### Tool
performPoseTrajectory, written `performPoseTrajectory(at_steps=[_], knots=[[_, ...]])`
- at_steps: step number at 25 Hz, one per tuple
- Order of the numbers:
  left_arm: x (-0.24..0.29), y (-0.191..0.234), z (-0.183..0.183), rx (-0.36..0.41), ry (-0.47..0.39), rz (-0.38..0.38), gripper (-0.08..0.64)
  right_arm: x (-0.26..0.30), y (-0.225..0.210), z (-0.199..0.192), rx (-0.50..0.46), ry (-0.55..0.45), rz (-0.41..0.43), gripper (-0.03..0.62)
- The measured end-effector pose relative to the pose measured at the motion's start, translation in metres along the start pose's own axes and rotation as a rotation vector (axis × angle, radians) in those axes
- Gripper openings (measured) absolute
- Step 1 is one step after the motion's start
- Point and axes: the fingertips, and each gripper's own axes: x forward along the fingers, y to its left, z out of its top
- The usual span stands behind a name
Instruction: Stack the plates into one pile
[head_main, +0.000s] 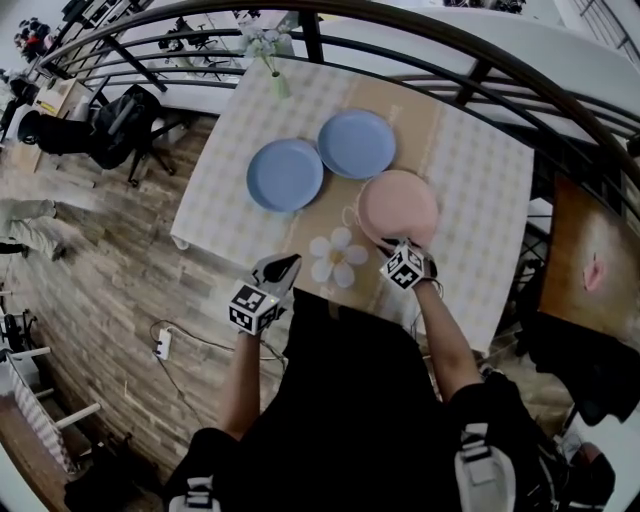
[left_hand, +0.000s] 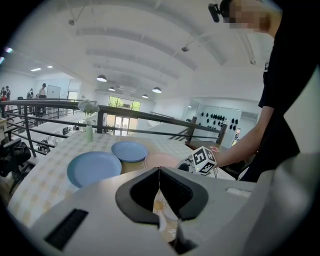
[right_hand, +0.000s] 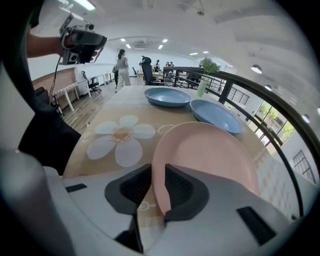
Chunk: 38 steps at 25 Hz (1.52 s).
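Observation:
A pink plate (head_main: 398, 205) lies at the near right of the table, tilted a little in the right gripper view (right_hand: 205, 155). My right gripper (head_main: 398, 245) is at its near rim; the rim stands between the jaws (right_hand: 159, 172), with a slim gap at the left pad, so the gripper is open. Two blue plates lie side by side farther back, one to the left (head_main: 285, 174) and one to the right (head_main: 356, 143). My left gripper (head_main: 285, 265) hangs off the table's near edge, shut and empty, its jaws meeting at the tips (left_hand: 159, 175).
A flower-shaped mat (head_main: 337, 256) lies at the near edge between the grippers. A small vase (head_main: 278, 80) stands at the far left corner of the table (head_main: 480, 180). A curved railing (head_main: 470, 75) runs behind the table. Wooden floor and chairs lie to the left.

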Motion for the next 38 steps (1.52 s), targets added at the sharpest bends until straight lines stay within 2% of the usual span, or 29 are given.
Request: performPoseTrajectory(at_steps=[3,7,14,26,38], knots=[[-0.004,-0.001,0.0,0.001,-0.002,0.0,0.003,0.007,0.0,-0.001,-0.06,0.021,-0.034,0.086],[-0.01,-0.001,-0.003,-0.004,0.003,0.009,0.003,0.016,-0.002,-0.002,-0.075,0.036,-0.05,0.08],[-0.015,0.0,-0.01,-0.011,0.012,0.01,0.003,0.021,0.002,-0.001,-0.164,0.063,-0.091,0.036],[-0.019,0.0,-0.017,-0.008,0.012,0.003,0.003,0.02,0.001,0.001,-0.145,0.073,-0.12,0.02],[-0.018,0.001,-0.013,-0.001,0.008,0.0,0.003,-0.001,-0.013,0.001,-0.191,0.06,-0.23,0.009]])
